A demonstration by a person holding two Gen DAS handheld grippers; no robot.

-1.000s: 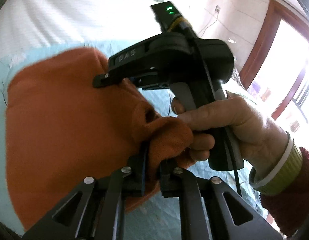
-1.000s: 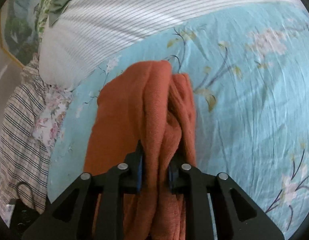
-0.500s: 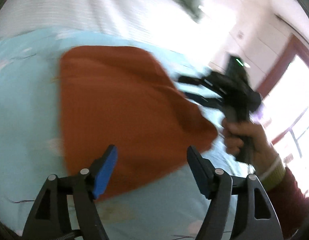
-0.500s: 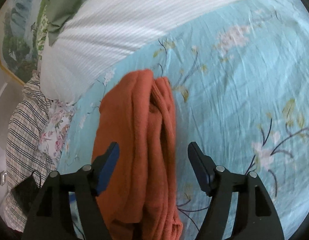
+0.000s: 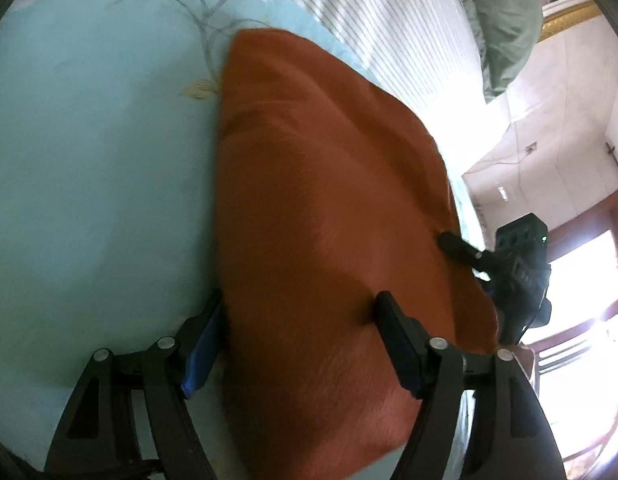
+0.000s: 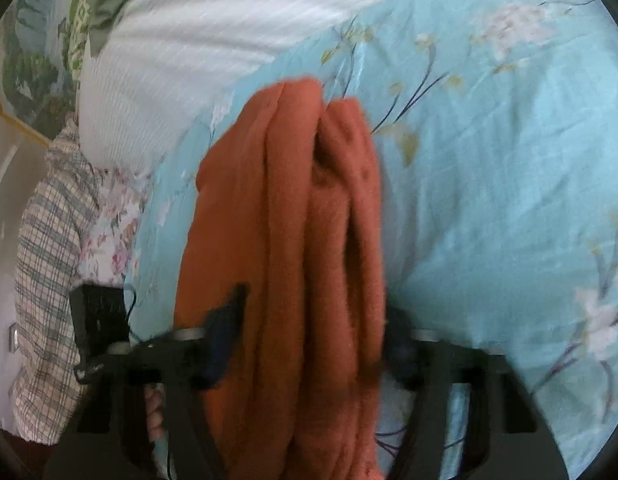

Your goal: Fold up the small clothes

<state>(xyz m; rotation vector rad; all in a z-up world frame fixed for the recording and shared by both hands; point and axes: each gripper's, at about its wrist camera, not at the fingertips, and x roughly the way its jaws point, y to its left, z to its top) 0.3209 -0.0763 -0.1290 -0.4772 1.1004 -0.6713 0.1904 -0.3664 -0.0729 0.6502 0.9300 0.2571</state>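
Observation:
An orange knit garment (image 5: 329, 208) lies folded on the light blue flowered bedsheet (image 5: 89, 160). My left gripper (image 5: 299, 340) stands wide over its near end and its jaws are closing. One pad is at the cloth's left edge and the other rests on top. In the right wrist view the garment (image 6: 293, 220) shows as bunched lengthwise folds. My right gripper (image 6: 309, 332), blurred, has those folds between its jaws, which are closing. The left wrist view shows the right gripper (image 5: 509, 272) at the garment's far right edge. The left gripper's body (image 6: 97, 320) appears beside the cloth.
A white striped quilt (image 6: 209, 32) and a green cloth (image 5: 505, 12) lie at the head of the bed. Plaid fabric (image 6: 49, 240) and flowered fabric (image 6: 113, 232) sit at its left. A wood-framed window (image 5: 589, 280) is at the right.
Both grippers let go of the orange garment and opened. The left one swung around and rolled to the garment's near end. The right one stayed put and now narrows around the folds.

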